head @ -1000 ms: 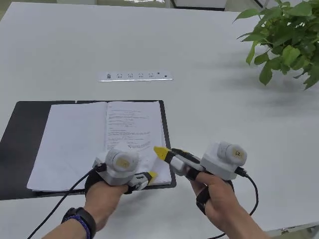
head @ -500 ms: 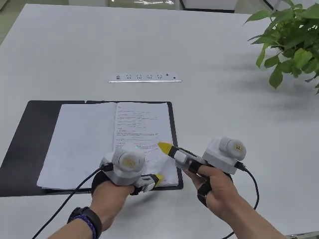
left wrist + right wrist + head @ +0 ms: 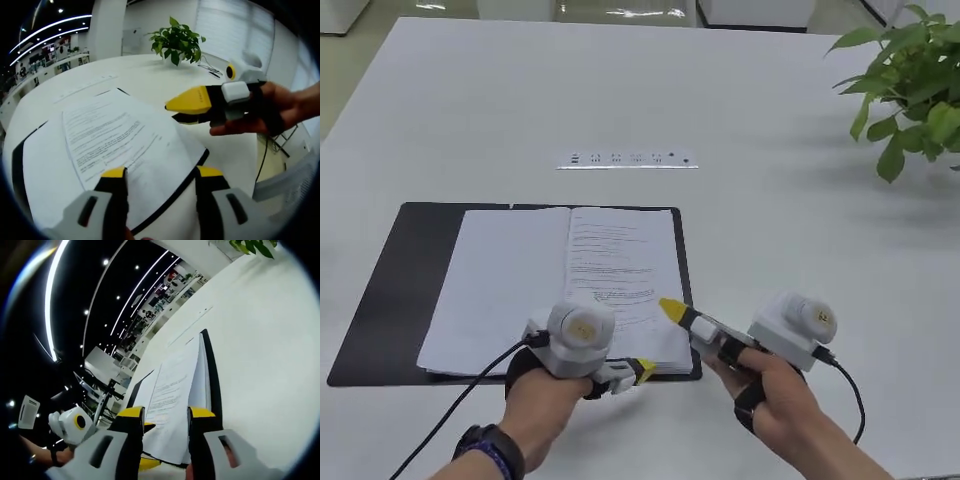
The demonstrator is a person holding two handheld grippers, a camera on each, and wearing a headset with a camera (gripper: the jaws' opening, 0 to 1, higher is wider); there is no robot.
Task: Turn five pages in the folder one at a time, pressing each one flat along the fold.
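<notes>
Right gripper [image 3: 672, 309] unmoved, over folder [image 3: 380, 300] page [image 3: 620, 265] (print illegible)

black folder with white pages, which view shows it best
The head view: the black folder of white pages lies open and whole. The left gripper view shows its near corner; the right gripper view shows it foreshortened between the jaws.

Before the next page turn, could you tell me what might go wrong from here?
The right gripper, jaws open, faces the edge of the page stack and could pinch several sheets at once. The left gripper, open over the near corner of the folder, might pin or crease the top page.
</notes>
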